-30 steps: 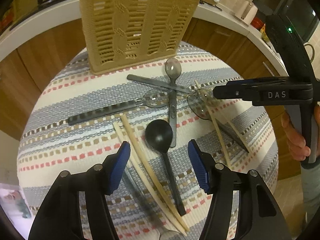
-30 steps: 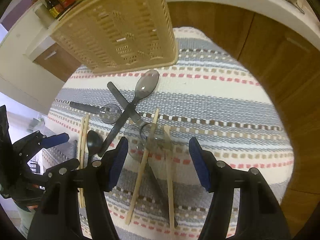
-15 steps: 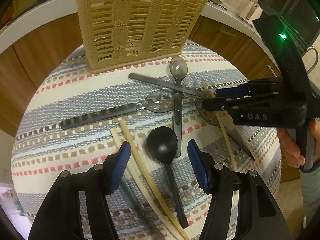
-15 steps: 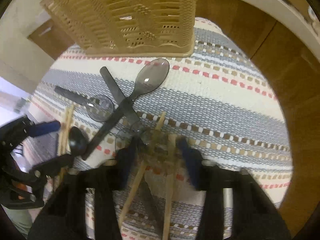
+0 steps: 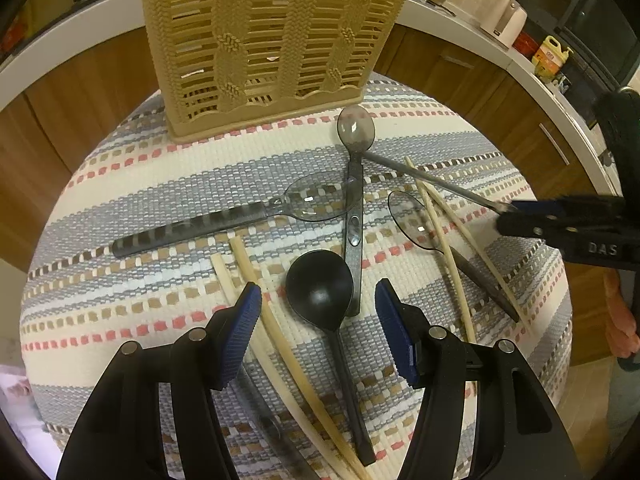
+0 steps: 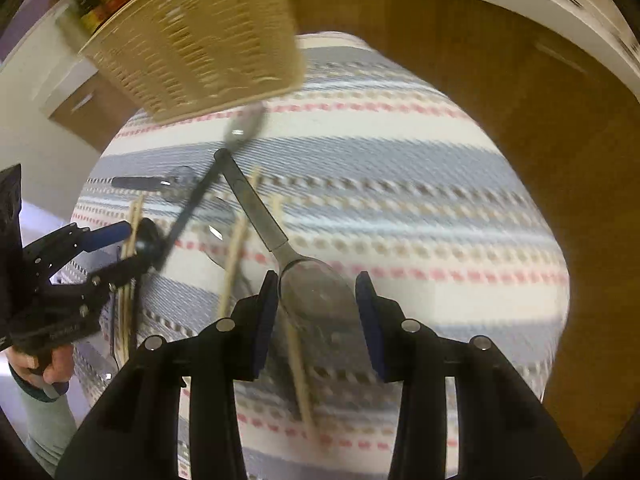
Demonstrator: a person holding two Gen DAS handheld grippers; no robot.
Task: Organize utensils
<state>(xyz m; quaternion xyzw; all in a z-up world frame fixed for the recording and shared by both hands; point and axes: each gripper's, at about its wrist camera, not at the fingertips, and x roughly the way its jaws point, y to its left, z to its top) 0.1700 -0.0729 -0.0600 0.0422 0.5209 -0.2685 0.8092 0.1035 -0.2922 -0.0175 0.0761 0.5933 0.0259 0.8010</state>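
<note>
Utensils lie scattered on a striped woven mat (image 5: 132, 184). My left gripper (image 5: 318, 320) hangs open over a black ladle-shaped spoon (image 5: 320, 292), whose bowl sits between the blue pads untouched. Two pale chopsticks (image 5: 276, 332) run under its left finger. My right gripper (image 6: 316, 312) is shut on the bowl of a clear spoon (image 6: 316, 292); the spoon's grey handle (image 6: 248, 196) points away toward the tan slotted basket (image 6: 192, 40). In the left wrist view the right gripper (image 5: 516, 212) is at the right edge with that handle (image 5: 432, 180) slanting across the mat.
The basket (image 5: 272, 40) stands upright at the mat's far edge. Also on the mat are a smoky grey spoon (image 5: 354, 132), a clear spoon with a striped handle (image 5: 188, 232), another clear spoon (image 5: 416, 220) and a second chopstick pair (image 5: 444, 232). Wooden cabinets and a white counter (image 5: 460, 20) surround it.
My right gripper closed on the clear spoon's bowl and pulled it to the right, so its handle swung off the pile. The left gripper stayed open over the black spoon.
</note>
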